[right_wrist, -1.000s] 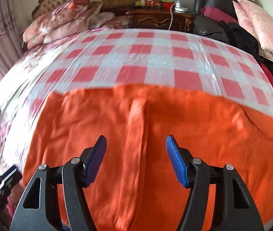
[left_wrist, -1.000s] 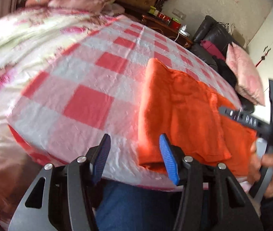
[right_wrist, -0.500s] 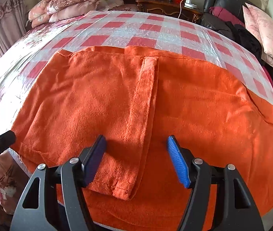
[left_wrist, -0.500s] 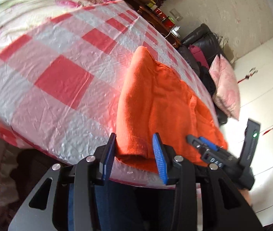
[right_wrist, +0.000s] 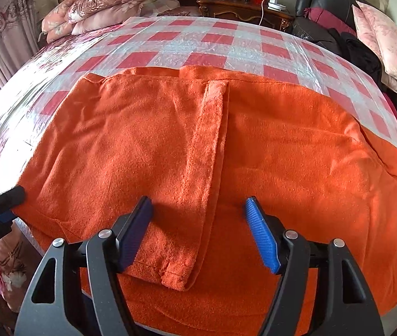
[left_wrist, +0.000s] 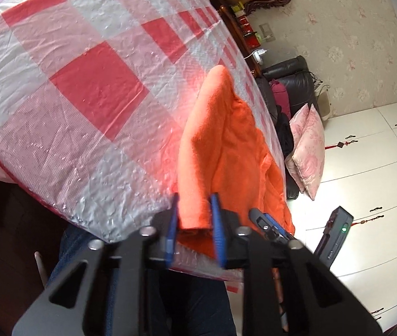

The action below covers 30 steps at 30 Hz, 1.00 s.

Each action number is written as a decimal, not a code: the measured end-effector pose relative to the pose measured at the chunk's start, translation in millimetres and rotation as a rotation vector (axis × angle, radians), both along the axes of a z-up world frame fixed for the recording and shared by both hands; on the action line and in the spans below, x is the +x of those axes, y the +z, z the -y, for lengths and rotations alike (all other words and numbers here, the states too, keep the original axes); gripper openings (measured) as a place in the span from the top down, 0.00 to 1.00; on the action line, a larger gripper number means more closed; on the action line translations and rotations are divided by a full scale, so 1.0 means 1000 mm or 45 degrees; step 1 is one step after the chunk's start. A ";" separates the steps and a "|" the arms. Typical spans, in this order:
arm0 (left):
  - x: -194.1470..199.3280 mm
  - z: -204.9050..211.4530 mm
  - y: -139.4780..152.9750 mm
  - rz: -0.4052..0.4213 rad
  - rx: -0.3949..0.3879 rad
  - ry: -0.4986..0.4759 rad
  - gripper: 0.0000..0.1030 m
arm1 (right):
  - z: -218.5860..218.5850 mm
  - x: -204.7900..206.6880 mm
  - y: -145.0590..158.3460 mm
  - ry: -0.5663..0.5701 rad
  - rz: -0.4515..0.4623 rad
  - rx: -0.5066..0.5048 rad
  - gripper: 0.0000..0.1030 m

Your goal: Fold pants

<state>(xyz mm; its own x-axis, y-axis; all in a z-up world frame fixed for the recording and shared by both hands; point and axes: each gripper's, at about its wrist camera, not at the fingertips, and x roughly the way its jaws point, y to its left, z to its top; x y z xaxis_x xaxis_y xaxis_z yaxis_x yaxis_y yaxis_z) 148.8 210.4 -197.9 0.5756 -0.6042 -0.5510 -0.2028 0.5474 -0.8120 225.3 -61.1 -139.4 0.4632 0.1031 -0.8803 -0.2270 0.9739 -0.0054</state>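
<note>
The orange fleece pants (right_wrist: 254, 145) lie spread on the red-and-white checked plastic sheet (right_wrist: 226, 42) over the bed, partly folded, with a folded edge running down the middle. In the left wrist view the pants (left_wrist: 226, 145) show edge-on. My left gripper (left_wrist: 194, 218) is shut on the near left corner of the pants at the bed's front edge. My right gripper (right_wrist: 198, 224) is open, its blue pads straddling the folded edge just above the cloth near the front edge. The right gripper also shows in the left wrist view (left_wrist: 268, 224).
Floral pillows and quilts (right_wrist: 100, 2) lie at the bed's head by the padded headboard. A wooden nightstand (right_wrist: 243, 8) with small items stands behind. A black sofa (right_wrist: 338, 5) with pink cushions (right_wrist: 388, 42) is at the right. White wardrobe doors (left_wrist: 371, 182) are beyond.
My left gripper moved to the near corner of the pants and closed on it. My right gripper came down and in over the folded edge, staying open.
</note>
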 end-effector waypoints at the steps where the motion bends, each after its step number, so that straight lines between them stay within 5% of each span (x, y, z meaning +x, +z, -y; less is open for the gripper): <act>1: 0.000 0.000 0.000 0.000 -0.004 0.000 0.86 | 0.000 0.000 0.000 0.000 0.001 -0.001 0.34; 8: 0.000 0.001 0.007 0.027 0.049 -0.008 0.88 | 0.003 0.004 0.002 -0.017 -0.070 -0.003 0.30; 11: -0.001 0.007 0.016 0.051 0.145 -0.012 0.89 | 0.001 0.011 0.018 -0.014 -0.077 0.051 0.30; 15: -0.003 0.022 0.041 0.132 0.361 -0.041 0.89 | -0.017 0.024 0.039 0.054 -0.096 0.132 0.28; 21: -0.006 0.073 0.079 0.265 0.831 -0.148 0.89 | -0.058 0.063 0.057 0.195 -0.337 0.407 0.22; 23: -0.008 0.089 0.087 0.319 0.952 -0.178 0.89 | -0.074 0.073 0.065 0.227 -0.357 0.406 0.15; 30: -0.017 0.155 0.113 0.568 1.334 -0.329 0.89 | -0.116 0.081 0.072 0.346 -0.414 0.300 0.15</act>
